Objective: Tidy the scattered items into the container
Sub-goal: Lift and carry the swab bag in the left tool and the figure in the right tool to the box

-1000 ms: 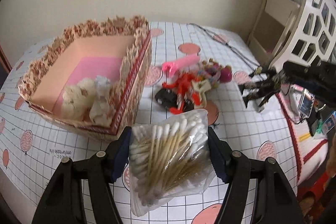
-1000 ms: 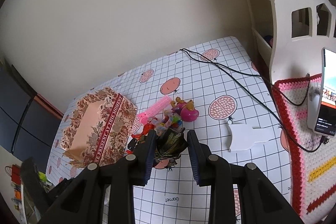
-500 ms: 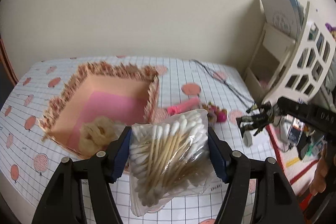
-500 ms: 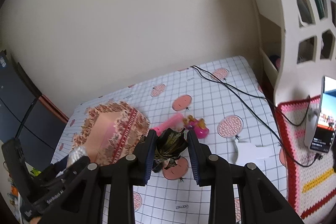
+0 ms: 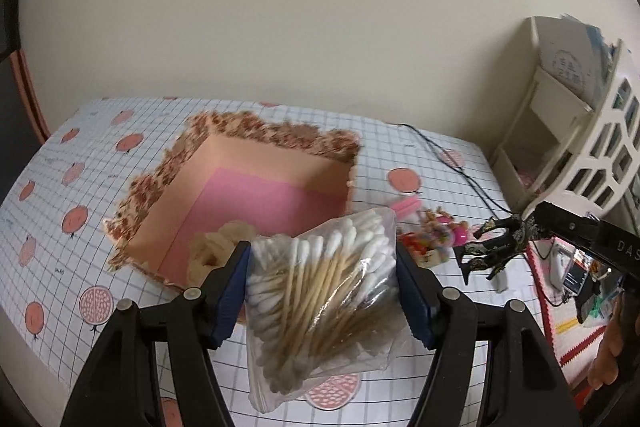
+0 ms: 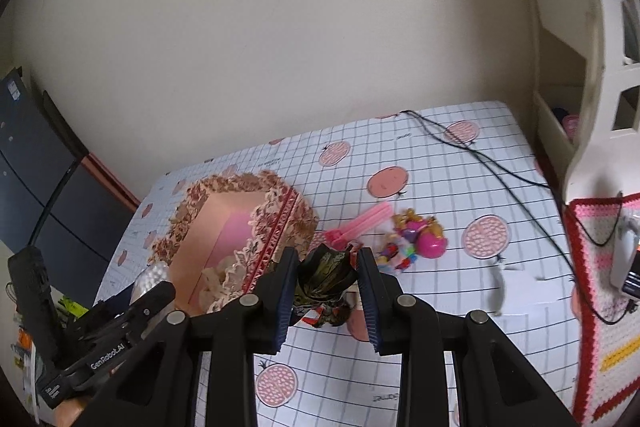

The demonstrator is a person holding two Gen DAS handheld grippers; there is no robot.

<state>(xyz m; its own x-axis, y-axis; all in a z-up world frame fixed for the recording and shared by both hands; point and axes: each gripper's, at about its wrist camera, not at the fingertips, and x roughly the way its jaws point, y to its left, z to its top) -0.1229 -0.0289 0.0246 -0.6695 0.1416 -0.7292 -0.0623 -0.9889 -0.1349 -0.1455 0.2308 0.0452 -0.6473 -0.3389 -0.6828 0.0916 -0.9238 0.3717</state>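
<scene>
Above the floral box (image 5: 256,147), left tool (image 5: 322,291) pinching swab bag (image 5: 320,291), right tool (image 6: 326,291) clamping dark figure (image 6: 324,275).

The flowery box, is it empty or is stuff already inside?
Not empty. The flowery box has something cream and fluffy in its near corner; most of its pink floor is bare.
</scene>
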